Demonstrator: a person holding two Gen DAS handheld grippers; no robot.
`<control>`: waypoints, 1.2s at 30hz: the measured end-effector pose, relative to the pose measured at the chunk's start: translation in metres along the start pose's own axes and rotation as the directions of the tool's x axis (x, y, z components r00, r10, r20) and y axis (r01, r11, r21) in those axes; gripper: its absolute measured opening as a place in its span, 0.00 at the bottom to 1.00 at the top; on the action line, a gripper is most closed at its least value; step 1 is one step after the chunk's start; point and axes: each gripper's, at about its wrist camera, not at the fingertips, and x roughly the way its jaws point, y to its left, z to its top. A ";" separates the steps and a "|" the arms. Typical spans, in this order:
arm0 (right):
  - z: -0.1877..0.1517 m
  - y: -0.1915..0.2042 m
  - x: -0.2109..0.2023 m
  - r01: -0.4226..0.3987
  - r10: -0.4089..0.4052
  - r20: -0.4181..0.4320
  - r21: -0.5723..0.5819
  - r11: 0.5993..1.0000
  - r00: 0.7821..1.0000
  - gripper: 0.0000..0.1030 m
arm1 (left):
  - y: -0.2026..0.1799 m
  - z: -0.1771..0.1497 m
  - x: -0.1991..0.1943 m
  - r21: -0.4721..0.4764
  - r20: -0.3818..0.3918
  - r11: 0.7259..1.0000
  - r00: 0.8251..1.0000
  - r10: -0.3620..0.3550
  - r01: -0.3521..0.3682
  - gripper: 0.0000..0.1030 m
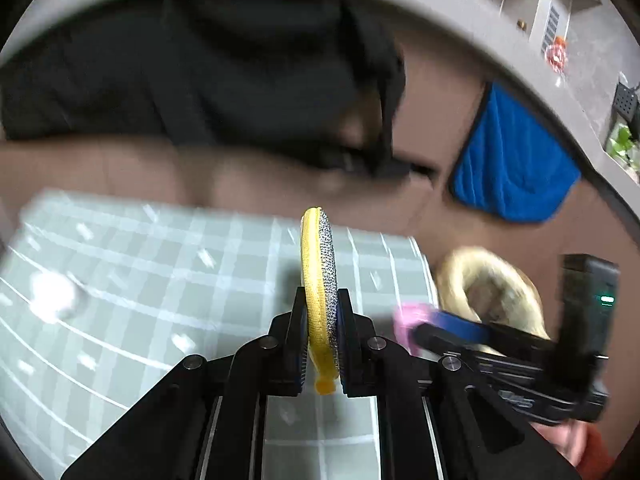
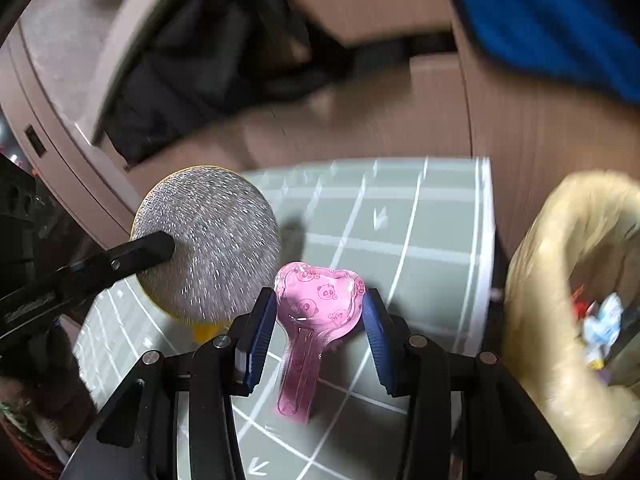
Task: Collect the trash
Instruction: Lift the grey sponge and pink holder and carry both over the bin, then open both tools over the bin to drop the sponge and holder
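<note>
My left gripper (image 1: 322, 300) is shut on a round scouring pad (image 1: 319, 256), yellow on one face and glittery silver on the other, held edge-on above the grid mat (image 1: 160, 280). From the right wrist view the pad's silver face (image 2: 216, 240) shows at the left, with a left finger (image 2: 152, 252) across it. My right gripper (image 2: 320, 298) holds a pink heart-shaped plastic packet (image 2: 316, 312) printed with panda faces, its blue pads against the packet's two sides. A beige trash bag (image 2: 560, 280) stands open at the right with scraps inside.
A grey-green grid mat (image 2: 420, 232) lies on a brown surface. A blurred white lump (image 1: 52, 296) rests on the mat's left. A blue cloth (image 1: 512, 160) hangs at the back right. A dark garment (image 1: 200, 80) lies behind the mat.
</note>
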 end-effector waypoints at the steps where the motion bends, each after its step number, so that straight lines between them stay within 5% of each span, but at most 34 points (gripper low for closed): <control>1: 0.009 0.006 -0.015 0.012 -0.011 0.043 -0.025 1.000 0.999 0.40 | -0.004 0.007 -0.012 0.016 0.049 0.999 0.998 0.034 -0.035 0.12; 5: 0.037 0.026 -0.072 0.106 -0.078 0.200 -0.136 0.985 0.977 0.40 | -0.029 0.032 -0.063 0.065 0.252 0.990 0.962 0.108 -0.128 0.12; 10: 0.058 0.032 -0.131 0.224 -0.146 0.329 -0.213 0.951 0.933 0.40 | -0.061 0.042 -0.103 0.078 0.392 0.983 0.912 0.121 -0.164 0.12; 13: 0.060 0.025 -0.160 0.270 -0.175 0.373 -0.219 0.938 0.911 0.40 | -0.080 0.042 -0.110 0.089 0.418 0.983 0.902 0.110 -0.161 0.12; 20: 0.043 -0.019 -0.212 0.356 -0.261 0.423 -0.164 0.920 0.868 0.40 | -0.135 0.027 -0.106 0.150 0.414 0.988 0.910 -0.019 -0.048 0.12; 25: 0.026 -0.052 -0.235 0.400 -0.320 0.426 -0.113 0.909 0.846 0.40 | -0.185 0.012 -0.074 0.211 0.337 0.976 0.932 -0.130 0.060 0.12; 31: 0.012 -0.088 -0.245 0.413 -0.357 0.412 -0.052 0.909 0.838 0.40 | -0.222 -0.008 -0.019 0.211 0.206 0.966 0.959 -0.193 0.149 0.12; 36: 0.009 -0.116 -0.236 0.416 -0.378 0.380 -0.021 0.909 0.844 0.40 | -0.237 -0.017 0.011 0.200 0.152 0.963 0.965 -0.211 0.179 0.12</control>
